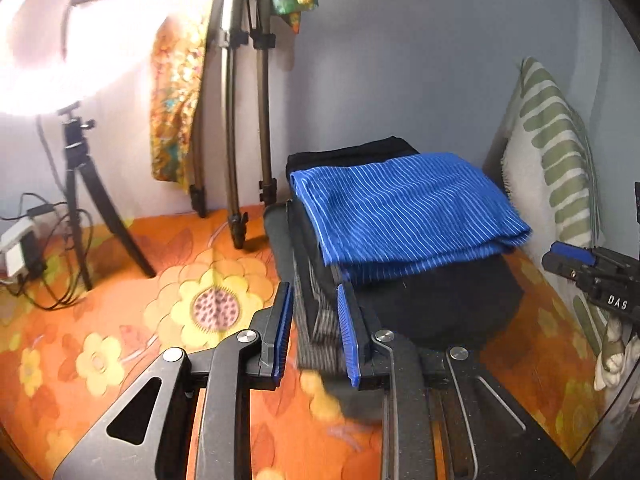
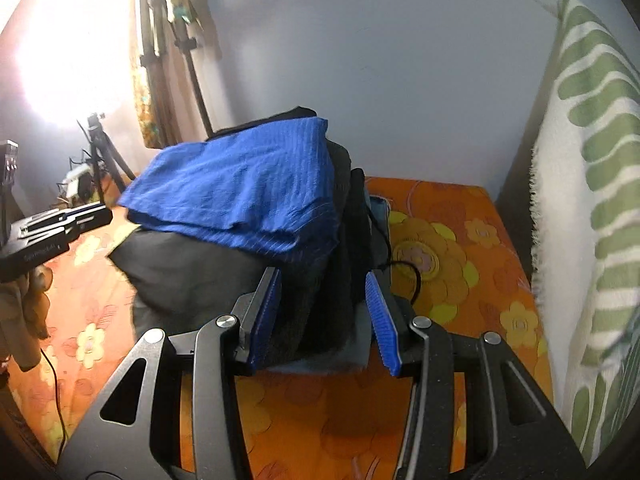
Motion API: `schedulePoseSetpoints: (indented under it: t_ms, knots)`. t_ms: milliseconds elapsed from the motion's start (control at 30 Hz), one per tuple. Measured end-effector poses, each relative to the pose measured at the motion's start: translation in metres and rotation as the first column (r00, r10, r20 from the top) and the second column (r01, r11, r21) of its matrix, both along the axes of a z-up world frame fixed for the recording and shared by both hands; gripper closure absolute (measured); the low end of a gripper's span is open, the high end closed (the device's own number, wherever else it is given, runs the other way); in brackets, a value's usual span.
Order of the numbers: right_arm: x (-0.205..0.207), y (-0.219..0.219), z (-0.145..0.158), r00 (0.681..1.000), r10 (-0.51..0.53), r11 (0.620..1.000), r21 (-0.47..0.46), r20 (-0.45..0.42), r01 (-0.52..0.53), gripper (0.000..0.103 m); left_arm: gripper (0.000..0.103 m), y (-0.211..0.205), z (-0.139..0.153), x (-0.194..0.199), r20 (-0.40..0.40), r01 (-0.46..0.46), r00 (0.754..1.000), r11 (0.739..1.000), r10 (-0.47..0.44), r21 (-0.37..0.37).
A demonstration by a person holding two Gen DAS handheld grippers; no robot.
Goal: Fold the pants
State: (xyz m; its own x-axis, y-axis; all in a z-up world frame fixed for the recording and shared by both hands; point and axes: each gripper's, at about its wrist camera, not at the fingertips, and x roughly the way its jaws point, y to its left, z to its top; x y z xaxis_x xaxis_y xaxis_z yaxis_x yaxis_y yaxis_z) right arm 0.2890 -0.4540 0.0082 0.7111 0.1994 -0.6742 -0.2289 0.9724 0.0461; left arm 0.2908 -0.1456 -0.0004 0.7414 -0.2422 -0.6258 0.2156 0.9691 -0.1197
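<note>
Stack of folded clothes sits on the bed (image 1: pixel 120 320) with the orange floral sheet, pushed toward the far wall corner, likely so the near part of the bed stays free as work area. Top item is the blue striped pants (image 1: pixel 400 208), already folded flat and laid over dark garments (image 1: pixel 448 300); my read is that this piece is done and parked on the pile. Left gripper (image 1: pixel 316 328) has its fingers part-open, straddling the near-left edge of the stack where a grey striped fabric (image 1: pixel 320 320) layer shows. Fabric sits between the pads, but I can't tell if they touch it; the gap looks too wide for a clamp. Right gripper (image 2: pixel 324 316) is the same: fingers apart, either side of the near-right end of the dark layers, nothing pinched that I can see. Both coming in from opposite ends at the bottom of the pile suggests squaring it up, or a two-sided lift or shift of the whole stack, not a new fold. A thin black cable (image 2: pixel 404 276) loops out beside the right end of the stack, near the right finger: snag risk if the fingers close low. Striped green pillow (image 2: pixel 592 184) stands against the right wall, just beside the stack, so little room on that side. Tripods (image 1: pixel 240 120) and ring light (image 1: pixel 60 40) sit back left, well apart from the pile.
</note>
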Motion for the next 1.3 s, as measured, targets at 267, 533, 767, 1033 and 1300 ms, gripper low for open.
schedulePoseSetpoints:
  t_ms: [267,533,767,1033,1300]
  knots:
    - [-0.060,0.012,0.030,0.998,0.010,0.999,0.045,0.059,-0.012,0.057,0.071,0.004,0.028,-0.070,0.061,0.021,0.998,1.000,-0.022,0.013]
    - [-0.129,0.028,0.051,0.995,0.020,0.991,0.132,0.101,-0.033,0.051,0.057,0.003,0.053,-0.142,0.126,0.067,0.990,0.998,-0.066,-0.004]
    - [-0.186,0.048,0.062,0.987,0.006,0.990,0.138,0.163,-0.029,0.031,0.040,0.008,0.061,-0.187,0.157,0.087,0.984,0.996,-0.084,-0.017]
    - [-0.225,0.077,0.059,0.977,-0.039,0.996,0.083,0.212,0.022,0.009,0.032,0.021,0.053,-0.216,0.142,0.074,0.987,0.997,-0.071,-0.019]
    - [-0.236,0.095,0.045,0.974,-0.041,0.996,0.082,0.224,0.023,0.005,0.032,0.031,0.030,-0.220,0.102,0.030,0.994,0.999,-0.027,-0.024]
